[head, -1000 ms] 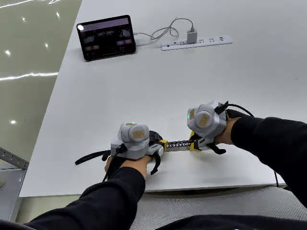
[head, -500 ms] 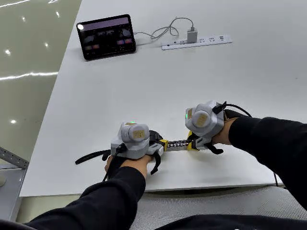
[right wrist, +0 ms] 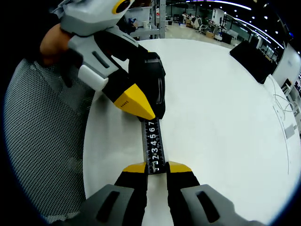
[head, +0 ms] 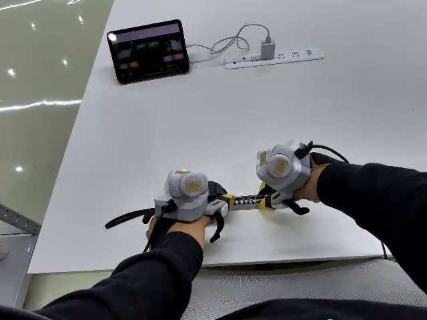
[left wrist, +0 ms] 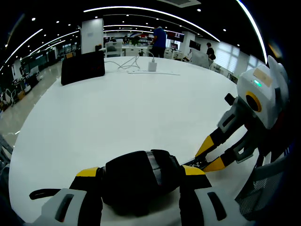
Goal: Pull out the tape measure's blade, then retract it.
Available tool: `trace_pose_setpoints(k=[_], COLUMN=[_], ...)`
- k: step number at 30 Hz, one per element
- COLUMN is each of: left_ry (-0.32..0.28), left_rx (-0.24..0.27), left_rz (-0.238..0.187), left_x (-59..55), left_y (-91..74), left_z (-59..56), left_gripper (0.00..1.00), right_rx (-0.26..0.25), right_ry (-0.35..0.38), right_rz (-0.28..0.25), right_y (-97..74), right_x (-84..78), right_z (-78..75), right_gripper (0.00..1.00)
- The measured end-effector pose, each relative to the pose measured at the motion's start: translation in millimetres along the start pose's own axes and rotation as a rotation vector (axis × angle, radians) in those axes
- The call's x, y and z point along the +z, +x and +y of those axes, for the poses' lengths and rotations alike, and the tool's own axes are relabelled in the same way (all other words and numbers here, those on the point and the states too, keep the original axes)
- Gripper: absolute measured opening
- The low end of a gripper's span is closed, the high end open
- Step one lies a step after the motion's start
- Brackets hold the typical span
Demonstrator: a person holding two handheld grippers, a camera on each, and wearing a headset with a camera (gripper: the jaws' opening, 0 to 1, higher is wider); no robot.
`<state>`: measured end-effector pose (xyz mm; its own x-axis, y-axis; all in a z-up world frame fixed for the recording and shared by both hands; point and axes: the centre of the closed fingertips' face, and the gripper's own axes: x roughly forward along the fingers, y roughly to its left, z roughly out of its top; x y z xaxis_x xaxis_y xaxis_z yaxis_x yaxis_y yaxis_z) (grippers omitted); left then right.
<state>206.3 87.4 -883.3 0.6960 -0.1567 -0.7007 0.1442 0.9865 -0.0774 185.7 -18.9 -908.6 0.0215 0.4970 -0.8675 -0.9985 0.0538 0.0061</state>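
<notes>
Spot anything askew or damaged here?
Nothing stands out. The left gripper clamps the tape measure case; the short blade runs straight and flat to the right gripper, unkinked.

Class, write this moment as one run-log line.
left claw: shut on tape measure | right claw: shut on blade end | blade: short length out

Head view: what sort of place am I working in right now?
Likely an open-plan office or lab workspace: a white table with a tablet and a power strip, and, in the left gripper view, long ceiling light strips overhead.
</notes>
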Motion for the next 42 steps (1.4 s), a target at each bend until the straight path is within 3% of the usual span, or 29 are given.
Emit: trace_pose_setpoints(k=[42], left_ry=[-0.007], left_rx=[-0.003], left_rz=[-0.005], left_x=[0.4], left_y=[-0.4], left_z=[-0.1], left_gripper=[0.63], right_rx=[0.006], right_ry=[0.009], right_rz=[-0.057], right_y=[13.3], right_x=[21.2], right_z=[0.7], right_gripper=[0.11])
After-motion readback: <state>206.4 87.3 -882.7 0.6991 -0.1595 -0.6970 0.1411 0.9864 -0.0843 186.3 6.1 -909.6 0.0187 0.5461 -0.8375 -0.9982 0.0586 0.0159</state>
